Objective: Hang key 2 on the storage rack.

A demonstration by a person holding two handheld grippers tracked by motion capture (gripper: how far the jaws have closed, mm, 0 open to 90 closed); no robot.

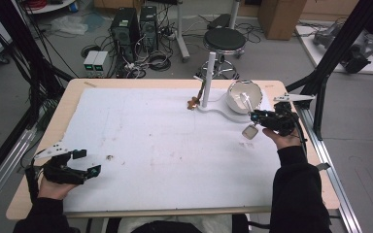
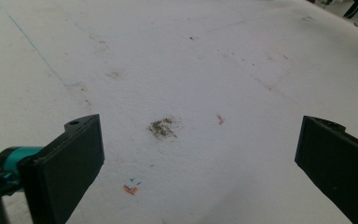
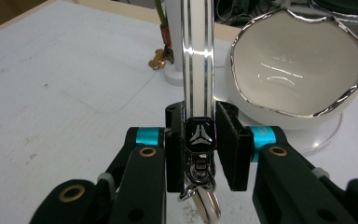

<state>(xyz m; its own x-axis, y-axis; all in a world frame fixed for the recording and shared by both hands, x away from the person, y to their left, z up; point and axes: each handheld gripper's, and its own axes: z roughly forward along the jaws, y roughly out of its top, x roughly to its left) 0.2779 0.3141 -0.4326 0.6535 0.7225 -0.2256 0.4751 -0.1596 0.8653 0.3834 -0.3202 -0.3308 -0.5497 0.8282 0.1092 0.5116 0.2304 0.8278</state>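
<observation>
At the table's far right, the right gripper (image 3: 199, 140) is clamped on a black key fob (image 3: 199, 135), its ring and tag dangling below, just in front of the white bowl (image 1: 238, 99) on its stand. It seems picked up but not yet placed. Near left, the left gripper (image 1: 85, 162) rests, jaws apart, holding nothing.

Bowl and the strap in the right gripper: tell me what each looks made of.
Bowl: apparently glazed white ceramic, glossy inside with highlights, and a mirror-like silvery rim. Strap: a shiny band, likely polished metal or glossy plastic, with bright edge reflections; the right gripper clamps its dark buckle-like end.
</observation>
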